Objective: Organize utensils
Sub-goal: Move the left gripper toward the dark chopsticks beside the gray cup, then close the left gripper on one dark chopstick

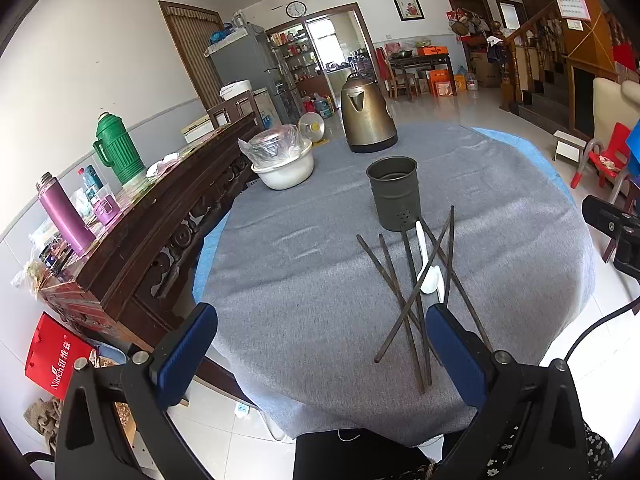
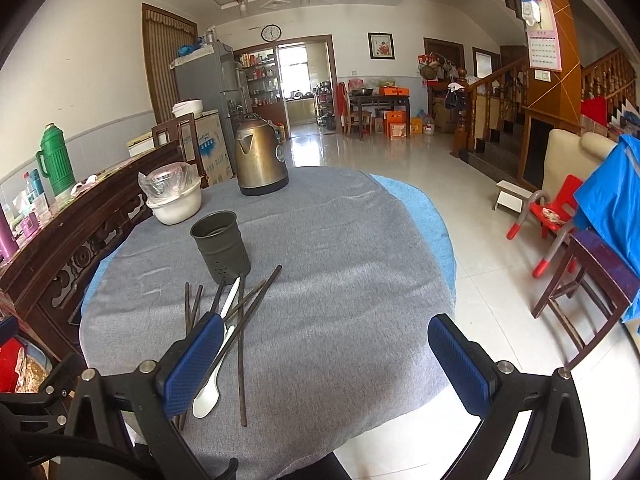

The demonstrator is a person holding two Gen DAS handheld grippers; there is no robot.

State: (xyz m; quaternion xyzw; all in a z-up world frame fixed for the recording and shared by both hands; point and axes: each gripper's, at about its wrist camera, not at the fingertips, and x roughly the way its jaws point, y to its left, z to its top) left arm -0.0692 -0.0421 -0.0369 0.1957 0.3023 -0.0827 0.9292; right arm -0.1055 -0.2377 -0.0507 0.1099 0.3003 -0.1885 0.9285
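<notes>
While both my tools hang above the near edge of the table, nothing is in either of them; my left gripper (image 1: 320, 354) stands spread wide, its blue ribbed pads bare, and my right gripper (image 2: 326, 364) gapes just as wide and empty; just ahead lies a loose heap of dark chopsticks (image 1: 408, 300), thin, straight, square-edged rods crossed over one another, with a white spoon (image 1: 430, 276) tangled among them, smooth and glossy like plastic; I judge them light, stiff and apt to roll or slip, so I would pinch one stick near its middle, where it lies clear of the rest; beyond stands the dull metal holder (image 1: 394, 194), a perforated cylinder, upright and open; everything rests on a soft grey cloth (image 1: 300, 264), slightly rumpled
</notes>
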